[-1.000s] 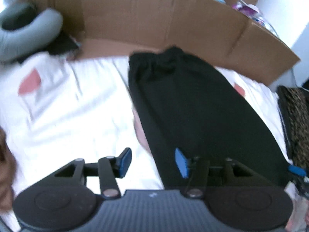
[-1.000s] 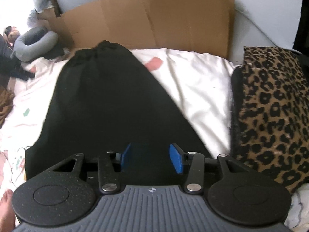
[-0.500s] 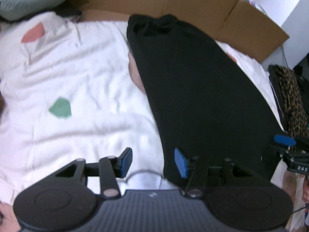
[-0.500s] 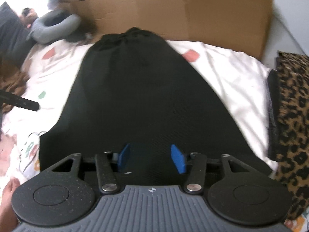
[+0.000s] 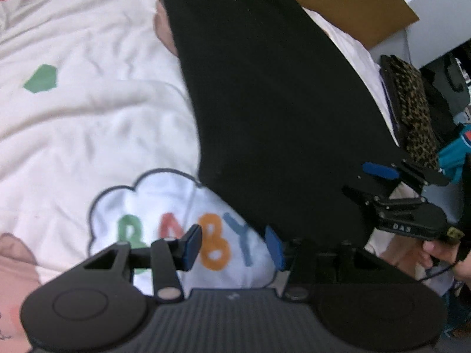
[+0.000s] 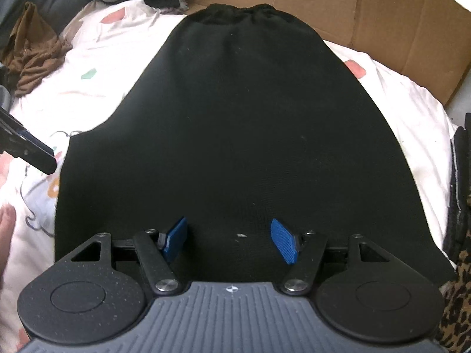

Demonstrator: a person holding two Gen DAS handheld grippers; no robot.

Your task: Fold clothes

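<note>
Right wrist view: the black garment [image 6: 235, 135] lies flat on the white bedsheet [image 6: 412, 111], its gathered waistband [image 6: 238, 14] at the far edge by the cardboard [image 6: 382, 8], its wide hem at the near edge. The long axis runs away from both grippers. The right gripper [image 6: 232, 239] hovers over the hem's middle, jaws opening, nothing gripped between the pads. The left gripper [image 5: 232, 245] hangs over the hem's left corner, jaws half parted and empty; its right pad [image 5: 273, 247] sits above black cloth, its left pad above the printed sheet. Judgement: both stand placed to take the hem. A leopard-print cushion [image 6: 459, 267] crowds the right edge; bare sheet lies open on the left.
</note>
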